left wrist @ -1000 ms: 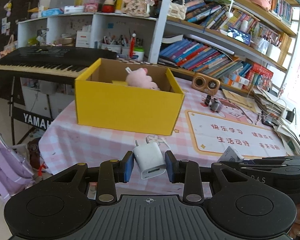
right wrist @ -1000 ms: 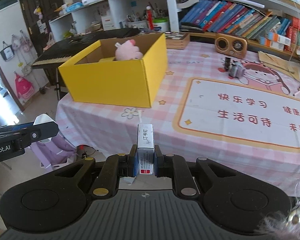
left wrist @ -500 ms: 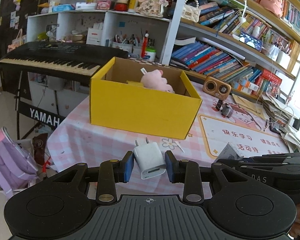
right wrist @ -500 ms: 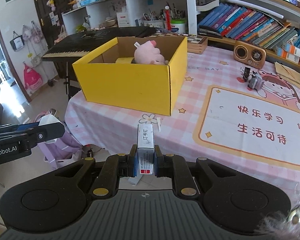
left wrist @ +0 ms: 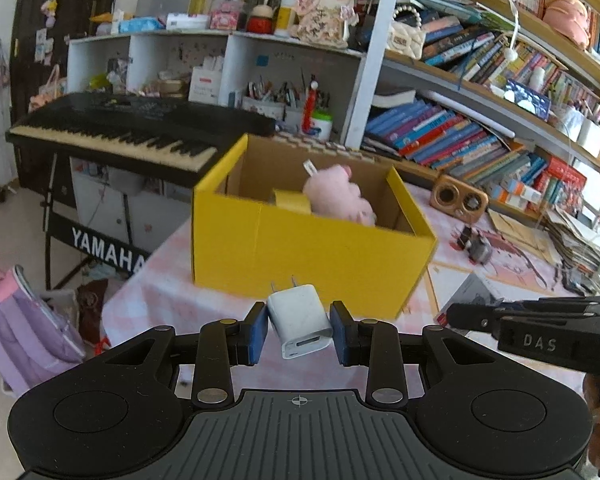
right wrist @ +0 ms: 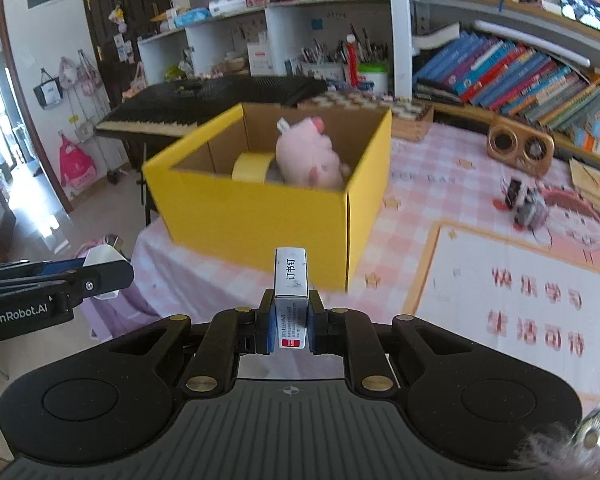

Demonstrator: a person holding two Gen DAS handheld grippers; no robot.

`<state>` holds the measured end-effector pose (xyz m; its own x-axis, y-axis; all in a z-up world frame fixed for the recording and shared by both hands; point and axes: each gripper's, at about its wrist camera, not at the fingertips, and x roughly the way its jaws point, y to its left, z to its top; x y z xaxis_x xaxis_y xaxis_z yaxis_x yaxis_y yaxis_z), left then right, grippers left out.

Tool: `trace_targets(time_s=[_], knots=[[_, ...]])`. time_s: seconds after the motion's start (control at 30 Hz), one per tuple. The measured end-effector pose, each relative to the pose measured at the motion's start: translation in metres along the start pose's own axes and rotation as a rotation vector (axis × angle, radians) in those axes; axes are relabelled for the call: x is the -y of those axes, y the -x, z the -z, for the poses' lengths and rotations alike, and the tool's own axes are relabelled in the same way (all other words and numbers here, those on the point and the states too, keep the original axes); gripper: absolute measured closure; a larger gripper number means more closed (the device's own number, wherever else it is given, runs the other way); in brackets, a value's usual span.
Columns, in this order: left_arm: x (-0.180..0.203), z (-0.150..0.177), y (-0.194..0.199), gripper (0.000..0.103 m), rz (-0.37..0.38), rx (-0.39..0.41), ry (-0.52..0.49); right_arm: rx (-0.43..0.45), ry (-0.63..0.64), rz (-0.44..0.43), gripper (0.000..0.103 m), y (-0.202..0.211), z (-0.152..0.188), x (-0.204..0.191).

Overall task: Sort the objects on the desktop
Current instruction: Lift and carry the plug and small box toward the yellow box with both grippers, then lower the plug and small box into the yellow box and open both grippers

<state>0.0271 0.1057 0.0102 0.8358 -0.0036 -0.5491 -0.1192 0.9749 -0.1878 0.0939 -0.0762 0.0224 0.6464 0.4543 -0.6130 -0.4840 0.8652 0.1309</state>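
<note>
Counter [right wrist: 440, 184]: wearing a soft pink-and-white checked cloth, with a glossy printed mat lying at 3 o'clock.
Box [right wrist: 260, 216]: matte yellow cardboard, rectangular and open-topped, sitting at 12 o'clock on the counter.
Plush [right wrist: 308, 156]: fuzzy pink, rounded, resting inside the box beside a yellow tape roll [right wrist: 250, 168].
Left tool [left wrist: 300, 328]: blue pads clamping a smooth white plastic charger [left wrist: 300, 320], prongs pointing at 12 o'clock toward the box.
Right tool [right wrist: 291, 326]: gripping a slim rectangular staples carton [right wrist: 291, 280], standing upright before the box.
</note>
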Motion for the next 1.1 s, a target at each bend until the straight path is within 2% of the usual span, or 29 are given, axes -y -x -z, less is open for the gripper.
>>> trace_targets(time_s=[0.27, 0.43, 0.6, 0.87, 1.1], knots=[[0.004, -0.043, -0.021, 0.071, -0.029, 0.081, -0.022, 0.106, 0.032, -0.049, 0.09, -0.011, -0.053, 0.011], [0.009, -0.069, -0.041, 0.071, -0.044, 0.113, -0.043, 0.118, 0.061, -0.084, 0.09, -0.03, -0.077, 0.017], [0.012, -0.087, -0.068, 0.071, -0.061, 0.099, -0.051, 0.123, 0.09, -0.1, 0.09, -0.053, -0.095, 0.022], [0.016, -0.094, -0.104, 0.071, -0.09, 0.038, -0.06, 0.039, 0.15, -0.126, 0.09, -0.099, -0.11, 0.03], [0.019, -0.096, -0.135, 0.071, -0.094, -0.063, -0.104, -0.101, 0.262, -0.185, 0.09, -0.139, -0.112, 0.029]])
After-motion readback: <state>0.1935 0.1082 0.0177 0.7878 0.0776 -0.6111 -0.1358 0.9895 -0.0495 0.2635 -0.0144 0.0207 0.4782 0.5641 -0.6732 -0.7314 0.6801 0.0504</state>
